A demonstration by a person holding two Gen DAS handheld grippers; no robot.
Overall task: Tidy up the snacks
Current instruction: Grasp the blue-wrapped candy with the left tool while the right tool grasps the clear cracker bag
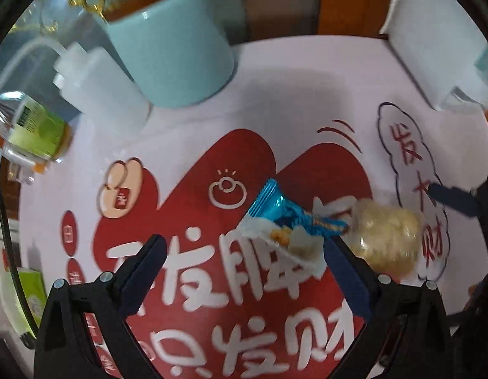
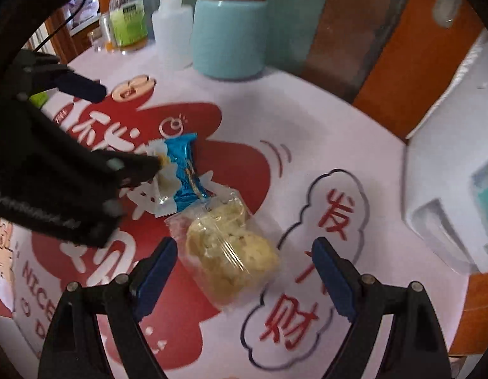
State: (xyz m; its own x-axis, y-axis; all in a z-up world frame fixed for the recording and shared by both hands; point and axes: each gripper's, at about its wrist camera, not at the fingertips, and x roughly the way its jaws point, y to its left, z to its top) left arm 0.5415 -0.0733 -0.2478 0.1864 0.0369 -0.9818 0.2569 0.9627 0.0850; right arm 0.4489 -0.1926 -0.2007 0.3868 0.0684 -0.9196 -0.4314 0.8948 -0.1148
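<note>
A blue and white wrapped snack [image 1: 285, 221] [image 2: 177, 173] lies on the red and white printed surface [image 1: 212, 164]. A clear packet of pale yellow crisp snack [image 1: 382, 237] [image 2: 228, 252] lies touching it on its right. My left gripper [image 1: 244, 252] is open, its right finger beside the blue snack's edge; it also shows in the right wrist view [image 2: 127, 132]. My right gripper [image 2: 244, 259] is open, its fingers either side of the yellow packet. One right finger [image 1: 455, 199] shows at the left wrist view's right edge.
A light blue jar [image 1: 174, 47] [image 2: 228, 34] with a wooden lid stands at the back. A white squeeze bottle [image 1: 98, 85] [image 2: 172, 28] and a green-labelled bottle [image 1: 35, 126] [image 2: 128, 15] stand left of it. A white box [image 2: 458, 170] sits at the right.
</note>
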